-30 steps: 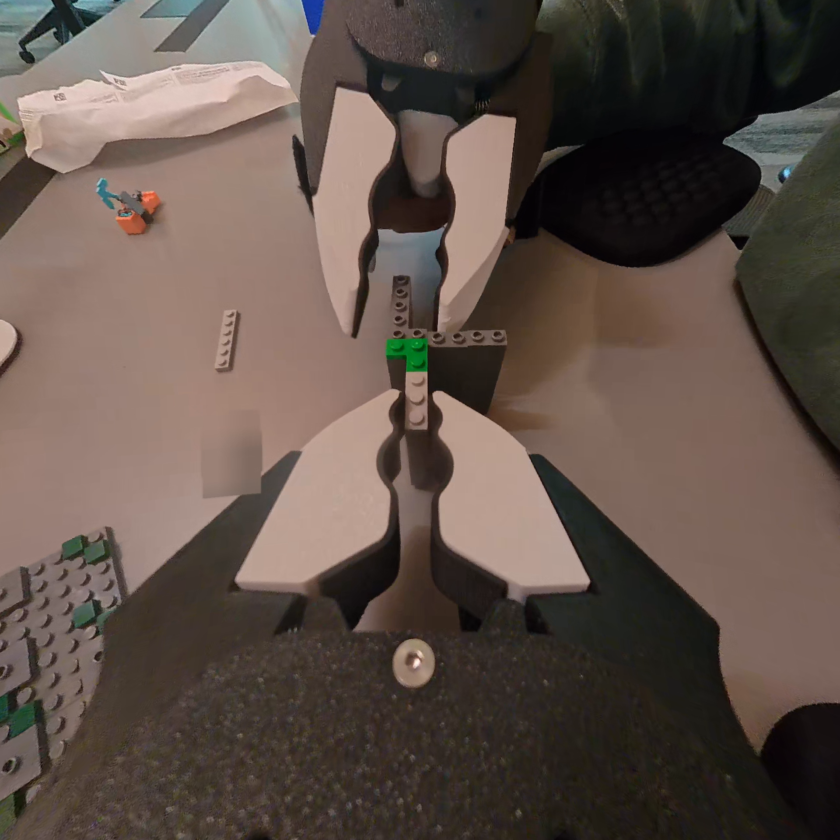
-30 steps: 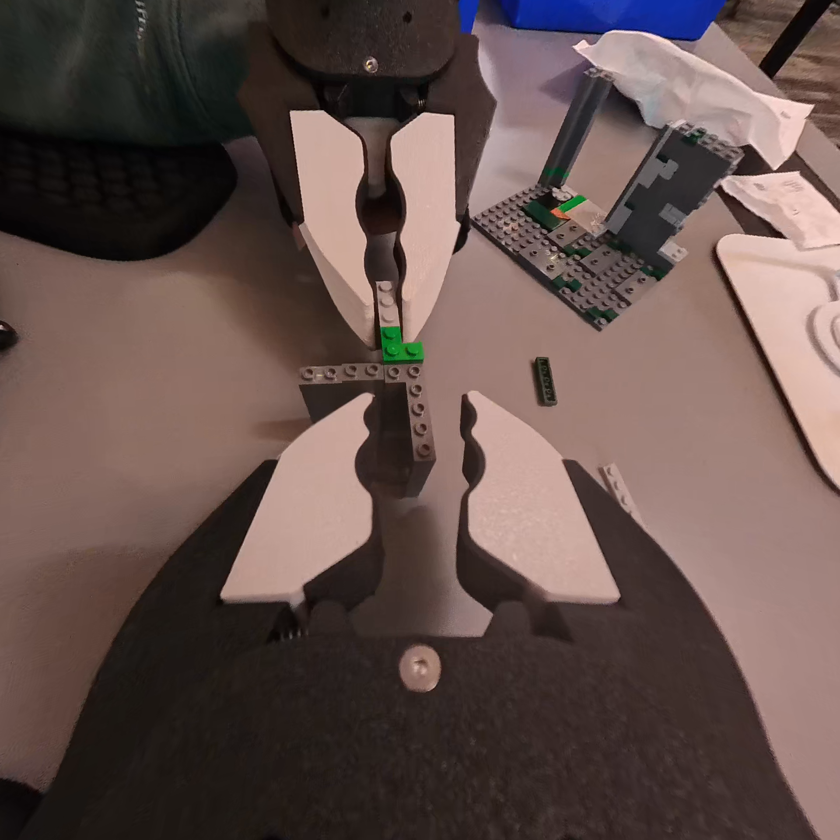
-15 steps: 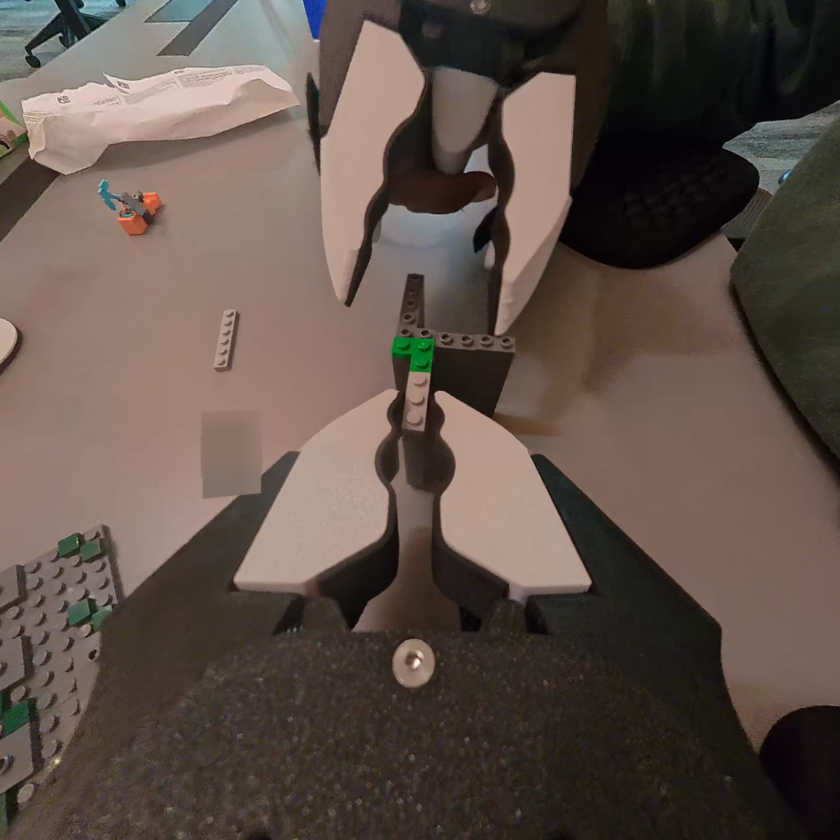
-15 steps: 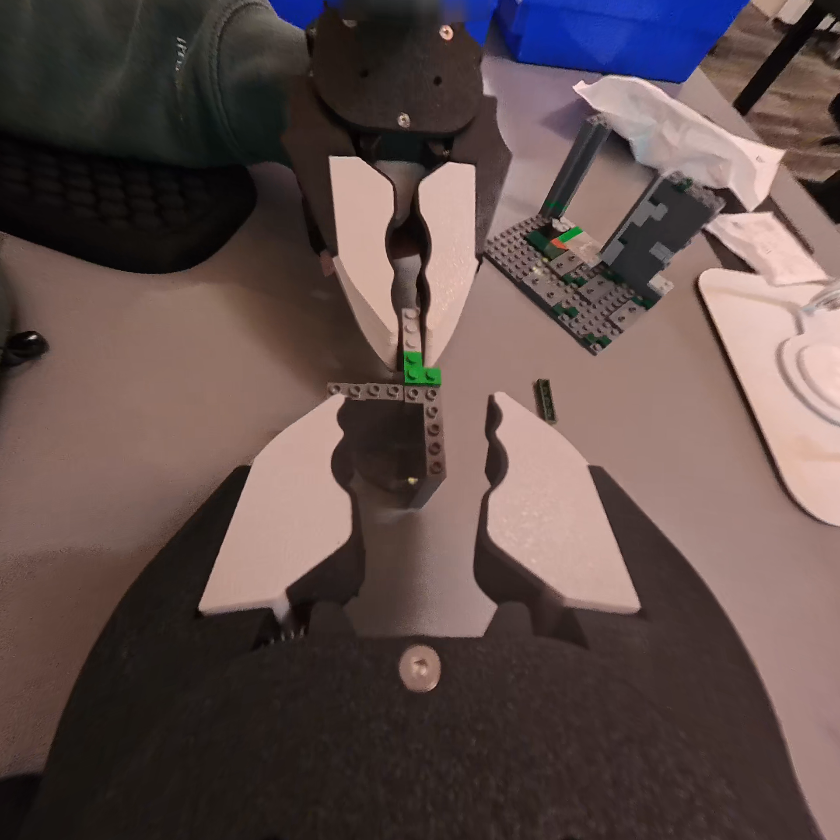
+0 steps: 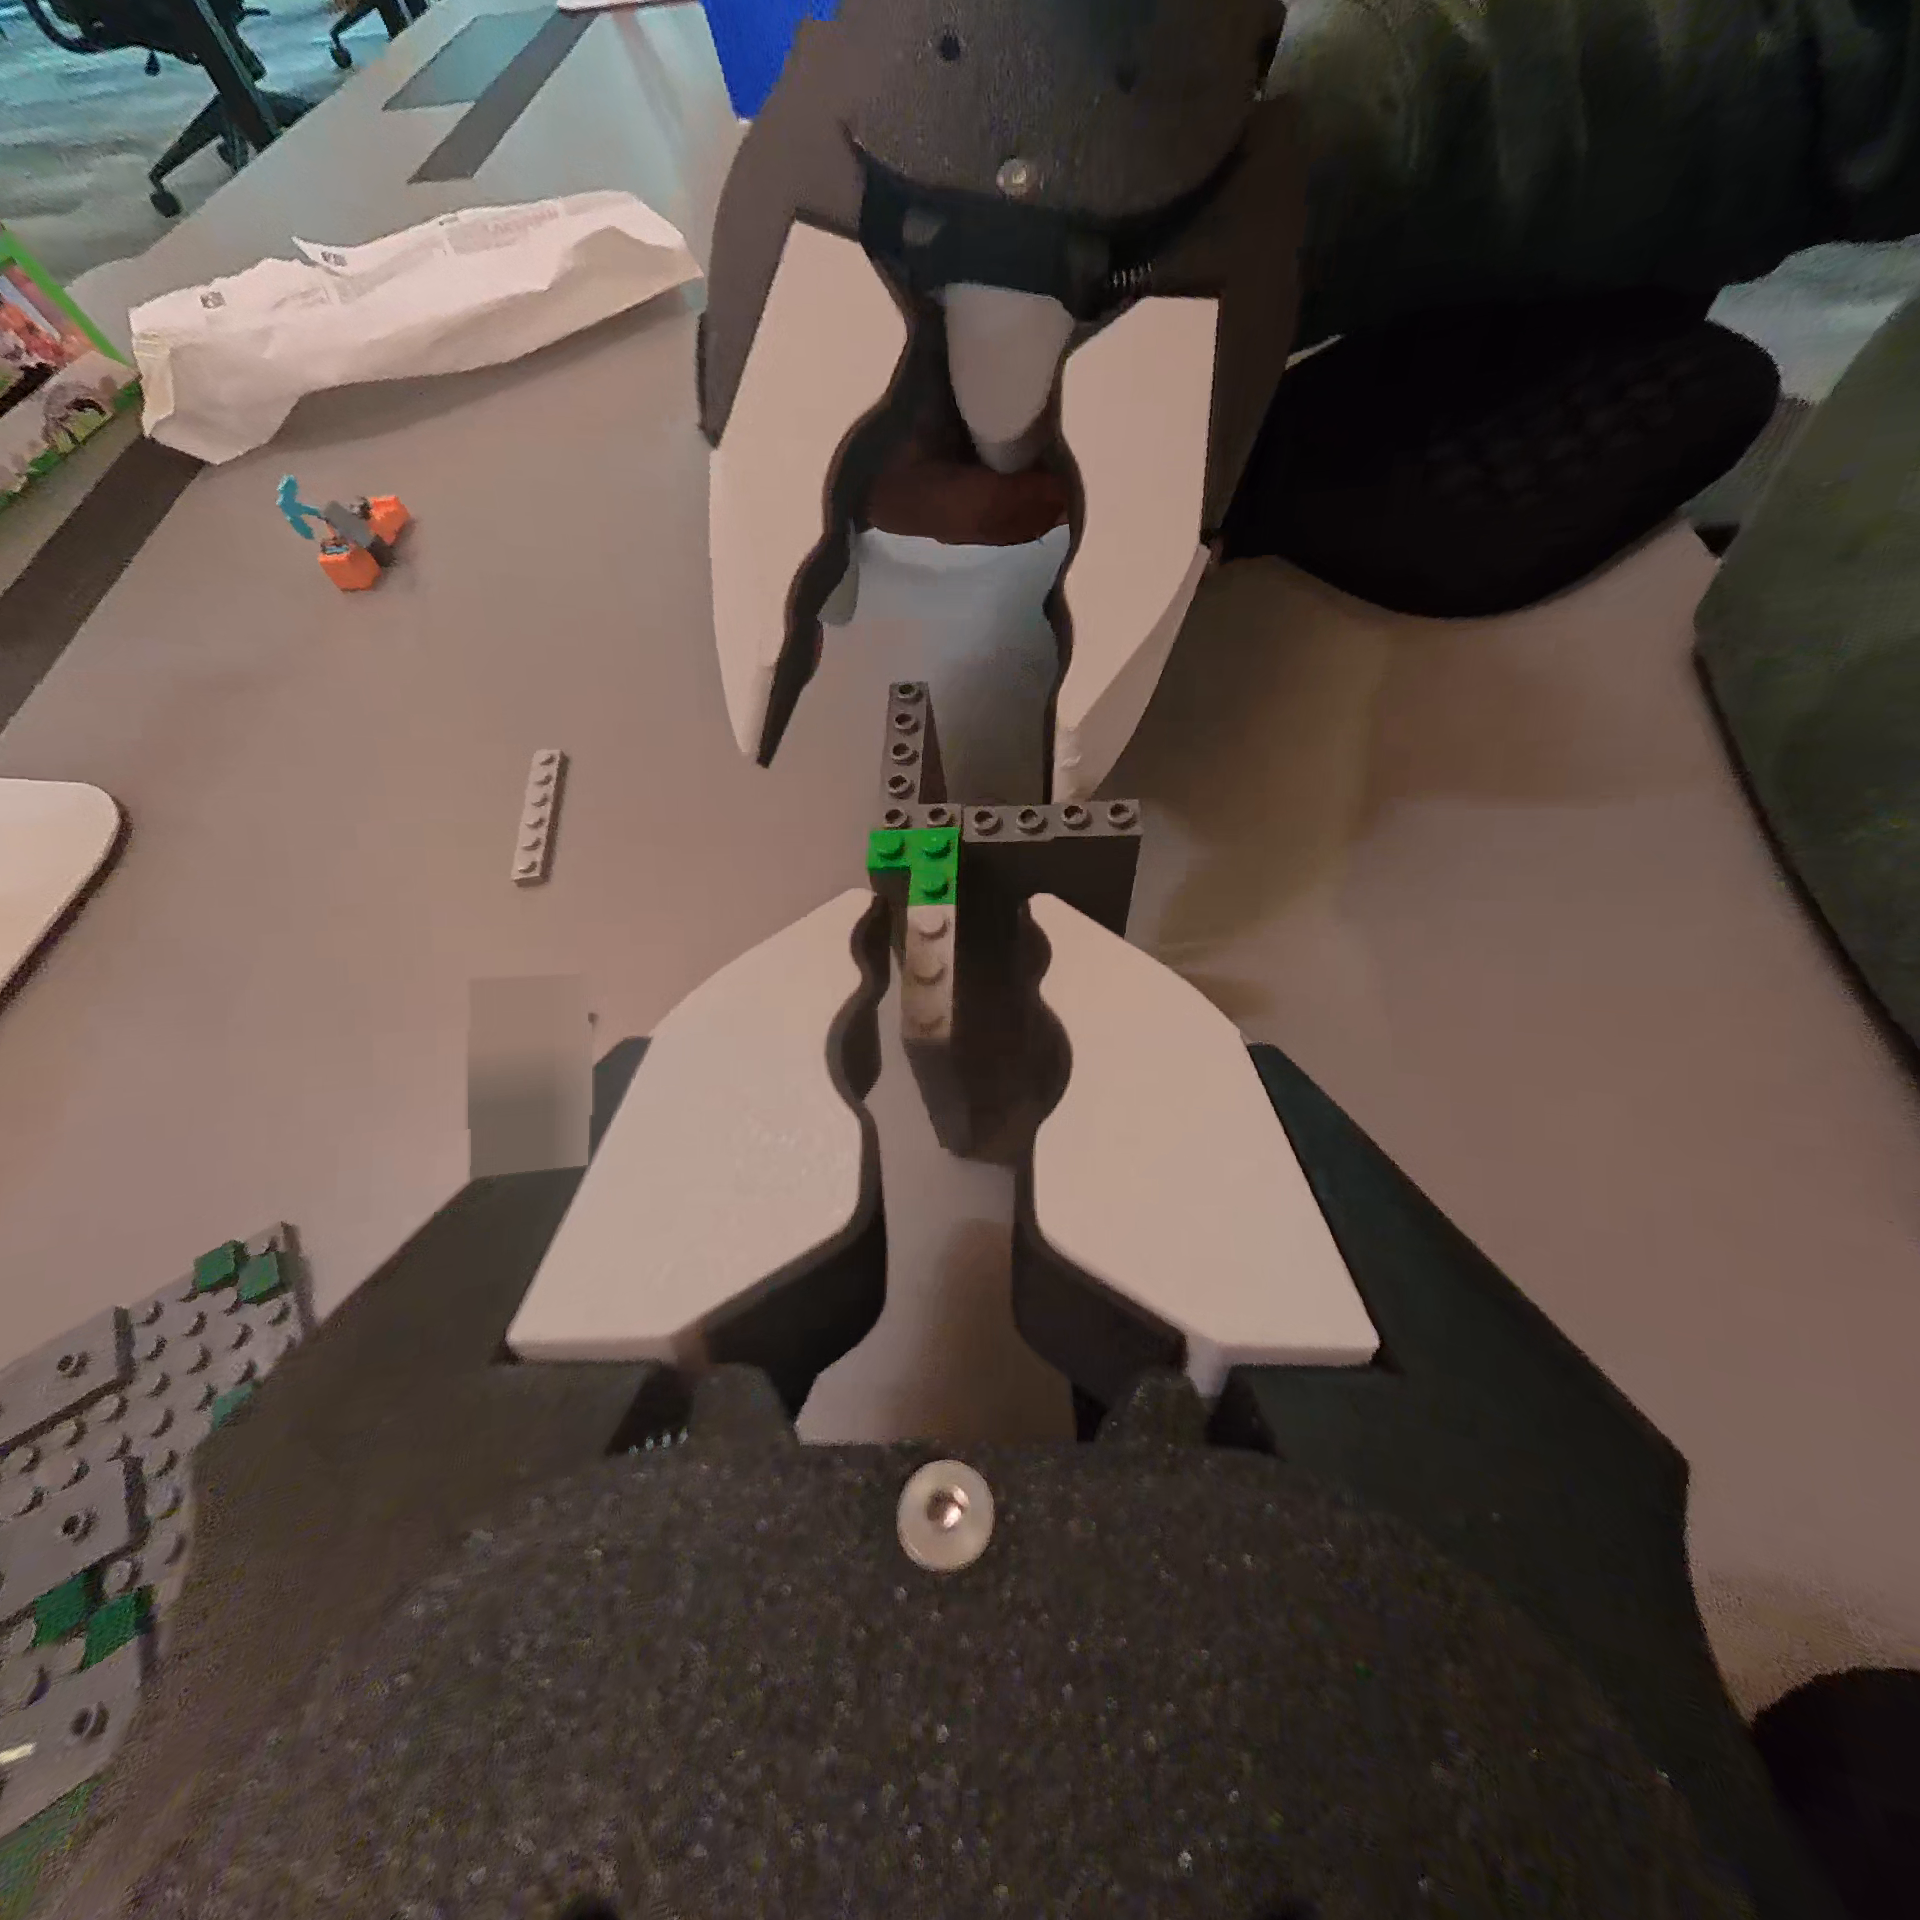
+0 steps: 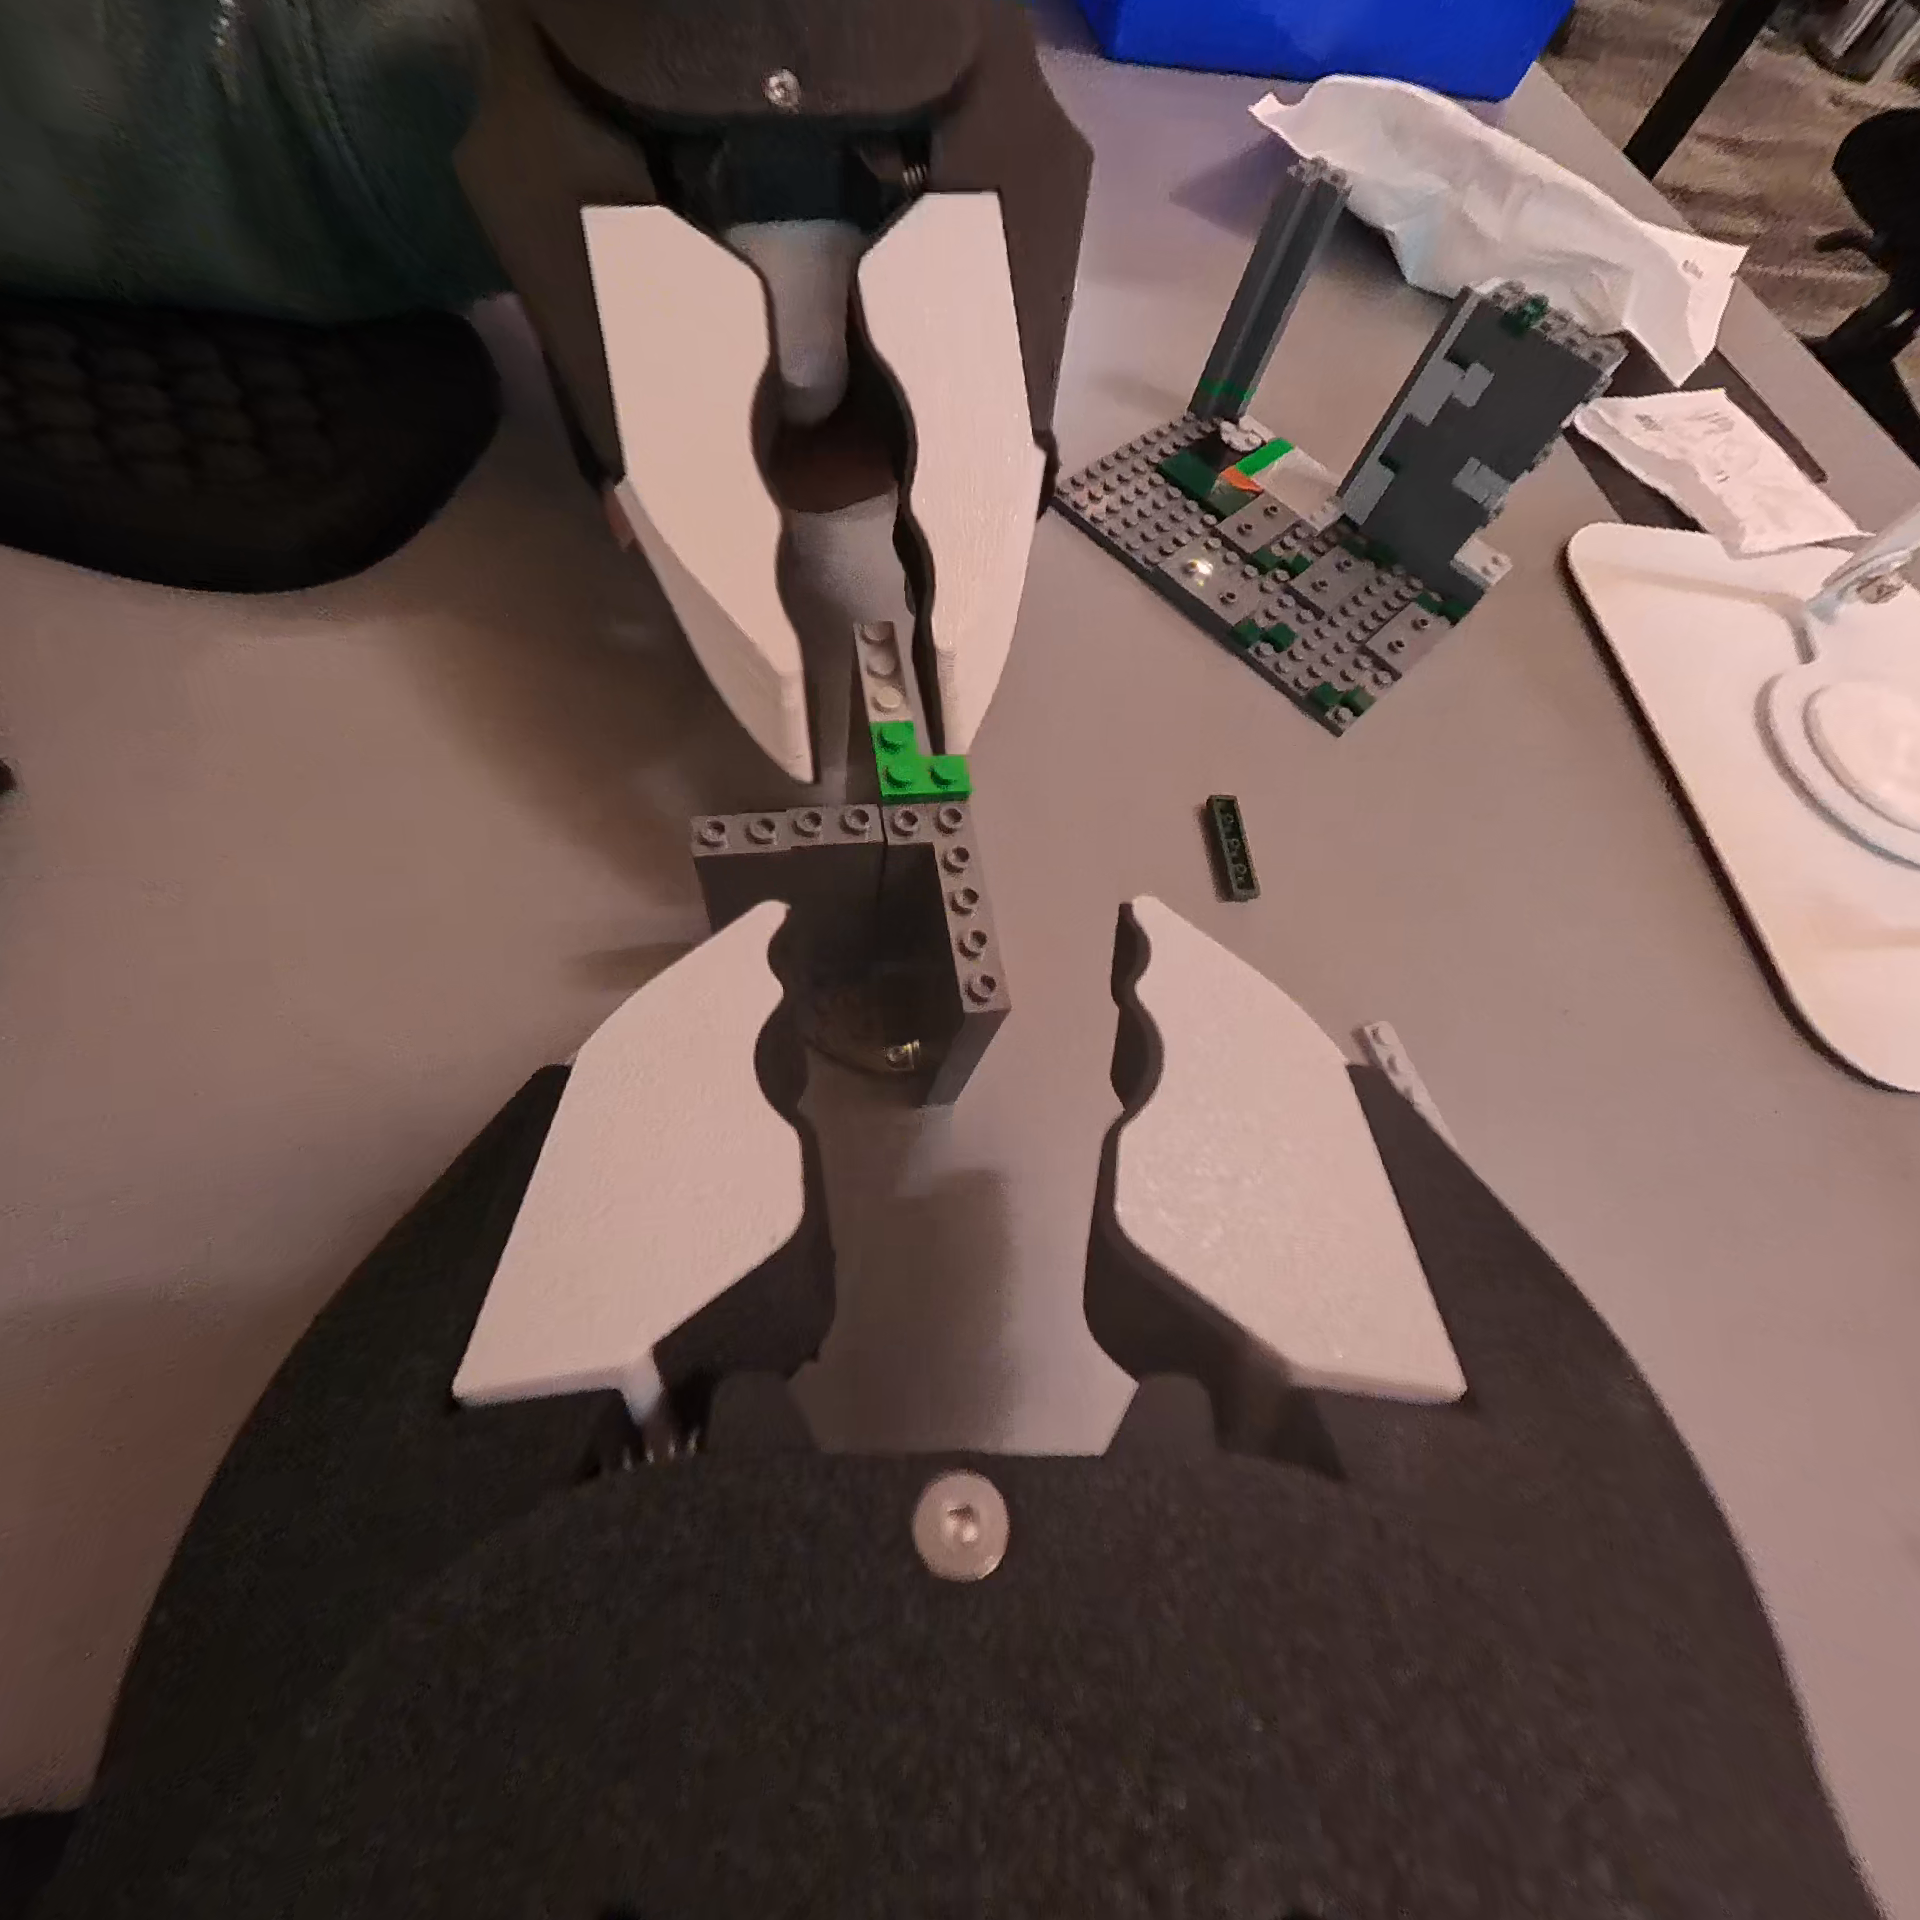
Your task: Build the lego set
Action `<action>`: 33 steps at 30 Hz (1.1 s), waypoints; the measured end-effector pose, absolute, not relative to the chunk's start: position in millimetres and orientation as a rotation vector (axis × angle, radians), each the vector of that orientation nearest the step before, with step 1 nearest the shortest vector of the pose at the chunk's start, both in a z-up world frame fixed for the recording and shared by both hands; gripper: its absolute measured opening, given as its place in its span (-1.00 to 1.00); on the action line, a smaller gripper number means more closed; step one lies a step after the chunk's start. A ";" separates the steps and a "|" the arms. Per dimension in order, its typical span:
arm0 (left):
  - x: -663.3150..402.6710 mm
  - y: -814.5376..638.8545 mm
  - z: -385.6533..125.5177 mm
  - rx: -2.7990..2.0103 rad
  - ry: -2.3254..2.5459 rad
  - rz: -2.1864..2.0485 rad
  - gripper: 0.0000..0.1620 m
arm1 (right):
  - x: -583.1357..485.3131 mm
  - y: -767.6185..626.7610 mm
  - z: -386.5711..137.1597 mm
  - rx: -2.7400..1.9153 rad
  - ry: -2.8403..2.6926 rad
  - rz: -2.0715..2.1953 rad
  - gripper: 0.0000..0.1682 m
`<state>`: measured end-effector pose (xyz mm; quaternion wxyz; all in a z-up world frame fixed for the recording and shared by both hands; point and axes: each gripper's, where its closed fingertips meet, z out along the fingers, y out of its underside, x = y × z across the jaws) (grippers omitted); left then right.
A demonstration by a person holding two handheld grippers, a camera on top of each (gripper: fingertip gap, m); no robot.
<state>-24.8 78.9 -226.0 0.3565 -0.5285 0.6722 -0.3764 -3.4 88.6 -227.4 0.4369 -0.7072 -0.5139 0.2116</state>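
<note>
Grey table [image 5: 1455, 987] in an office, with a white paper bag [image 5: 395, 301] and a small orange figure [image 5: 353, 540] at the far side in the left wrist view. Half-built base plate with tall grey walls [image 6: 1299, 582] well apart to one side in the right wrist view. A loose dark strip [image 6: 1233, 847] lying between it and the work.

At the centre, standing upright on the table between the two tools: a small dark grey corner wall [image 6: 831, 862], with a green corner piece [image 5: 914, 852] and a light grey strip [image 5: 927, 977] on the arm pointing toward the left gripper [image 5: 951, 904]. Left gripper slightly parted, straddling that arm, thin gaps visible on both sides, so apparently not pinching. Right gripper [image 6: 951, 914] spread wide, tips either side of the opposite arm, touching nothing.

Likely step: taking hold of the little wall to carry it to the base plate or to add another piece.

For a clean job:
- Close the right gripper squarely on the flat faces of the near arm, low enough to avoid tipping.
- Keep the left gripper loosely around its arm as a guard until the grip is firm.
- Squeeze across the wall, never along the joint, to avoid popping the corner apart.
- Lift straight up, without twisting.
</note>
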 end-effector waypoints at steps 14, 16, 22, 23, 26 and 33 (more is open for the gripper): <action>-13.3 79.2 -230.1 -1.414 1.686 -1.023 -0.68 | 0.2 99.0 -238.9 -1.801 -1.243 0.551 -0.34; -12.7 79.4 -229.9 -1.418 1.678 -1.024 -0.67 | 1.2 100.3 -240.7 -1.807 -1.239 0.545 -0.34; -9.5 80.2 -232.5 -1.437 1.664 -1.011 -0.63 | 0.8 101.0 -241.9 -1.811 -1.223 0.557 -0.37; -8.8 80.0 -233.3 -1.439 1.664 -1.008 -0.63 | 1.0 101.1 -241.9 -1.810 -1.222 0.557 -0.39; -8.5 81.4 -233.5 -1.443 1.655 -1.004 -0.64 | 2.7 102.1 -239.9 -1.805 -1.209 0.559 -0.39; -7.3 82.8 -234.0 -1.433 1.645 -0.971 -0.76 | 3.7 106.7 -237.7 -1.774 -1.190 0.516 -0.48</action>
